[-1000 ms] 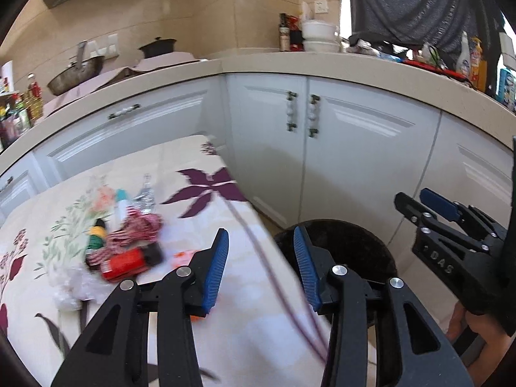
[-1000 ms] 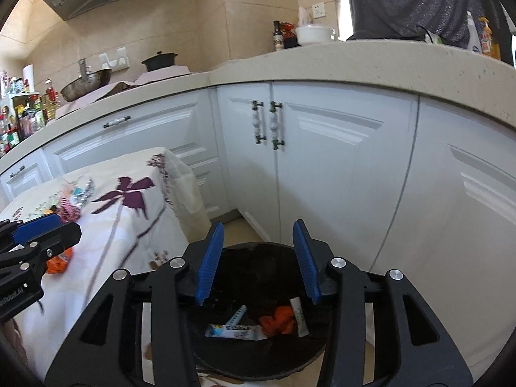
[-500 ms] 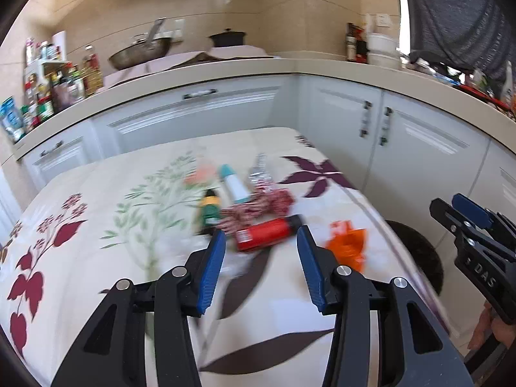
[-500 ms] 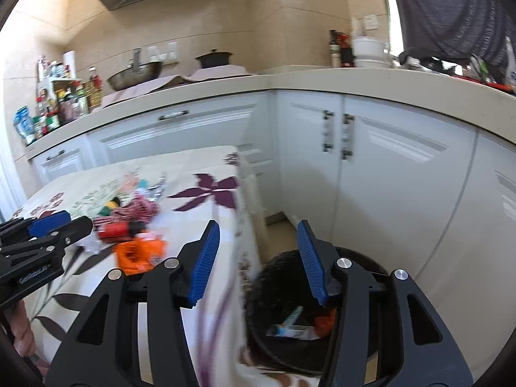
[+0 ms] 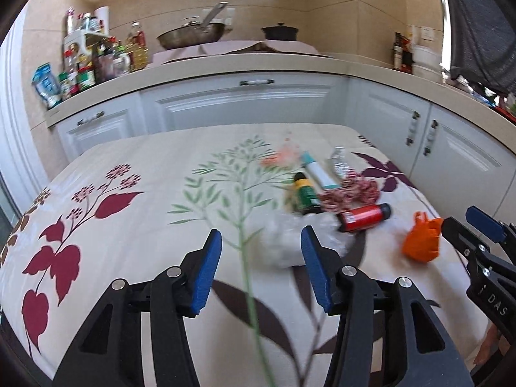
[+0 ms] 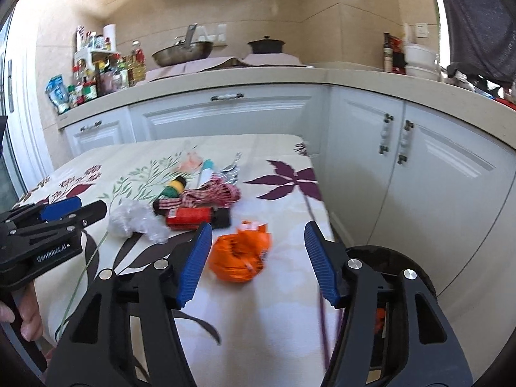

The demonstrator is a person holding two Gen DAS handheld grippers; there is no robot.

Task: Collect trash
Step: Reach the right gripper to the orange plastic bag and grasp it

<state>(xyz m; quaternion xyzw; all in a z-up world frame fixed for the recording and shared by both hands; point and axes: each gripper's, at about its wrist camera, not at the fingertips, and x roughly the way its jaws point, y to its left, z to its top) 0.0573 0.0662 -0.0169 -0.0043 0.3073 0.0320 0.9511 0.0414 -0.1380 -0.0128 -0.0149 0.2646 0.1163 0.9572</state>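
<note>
bare tablecloth (image 5: pixel 135 167) left, trash cluster (image 5: pixel 325 193) right

Trash sits clustered on the flowered table (image 6: pixel 145 290): a crumpled orange bag (image 6: pixel 240 254) lies nearest the edge, apart from the rest. Behind it a red can (image 6: pixel 190 216) lies on its side, touching a red-and-white checked wrapper (image 6: pixel 213 193). Clear crumpled plastic (image 6: pixel 132 217) lies left; a green bottle (image 6: pixel 172 188) and white tube (image 6: pixel 204 172) lie flat behind. The black bin (image 6: pixel 391 264) stands below the table's edge.

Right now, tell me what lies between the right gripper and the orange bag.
Nothing: in the right wrist view only bare tablecloth separates the open right gripper from the orange bag.
</note>
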